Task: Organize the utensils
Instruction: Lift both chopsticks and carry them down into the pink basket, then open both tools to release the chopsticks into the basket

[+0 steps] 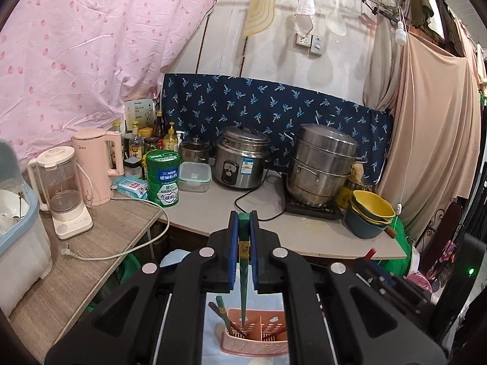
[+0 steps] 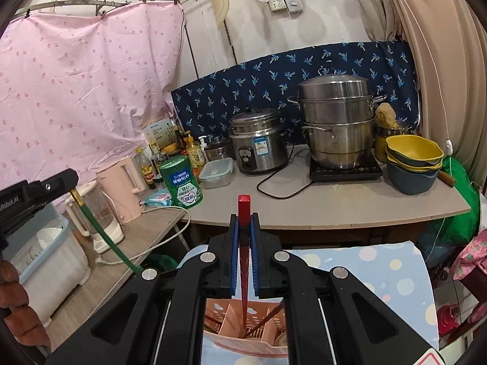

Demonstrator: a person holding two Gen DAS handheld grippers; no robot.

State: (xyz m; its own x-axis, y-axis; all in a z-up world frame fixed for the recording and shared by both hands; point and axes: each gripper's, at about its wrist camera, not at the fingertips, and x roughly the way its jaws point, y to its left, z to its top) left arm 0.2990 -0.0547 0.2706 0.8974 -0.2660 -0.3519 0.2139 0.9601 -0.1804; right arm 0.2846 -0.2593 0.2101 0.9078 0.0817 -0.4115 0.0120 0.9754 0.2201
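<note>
Green chopstick [image 1: 244,261] and red chopstick [image 2: 244,261] point tip-down over pink holder [image 1: 255,339].

Red chopstick [image 2: 244,243] clamped upright in right hand-held gripper [image 2: 244,237], tip above pink utensil basket [image 2: 231,316].

Two grippers, left [image 1: 243,243] and right [image 2: 244,243], each clamping one chopstick: one green chopstick [image 1: 243,273], one red chopstick [image 2: 244,261]. One pink utensil basket [image 1: 255,334] at 6 o'clock, a few more sticks inside, count unclear. On the counter: two steel cookers, rice cooker [image 1: 242,158] and stacked steamer [image 1: 322,167] at 3 o'clock of it, one green tin [image 1: 162,179], one pink kettle [image 1: 97,164], one blender [image 1: 65,191], one bowl stack [image 1: 369,213].
</note>
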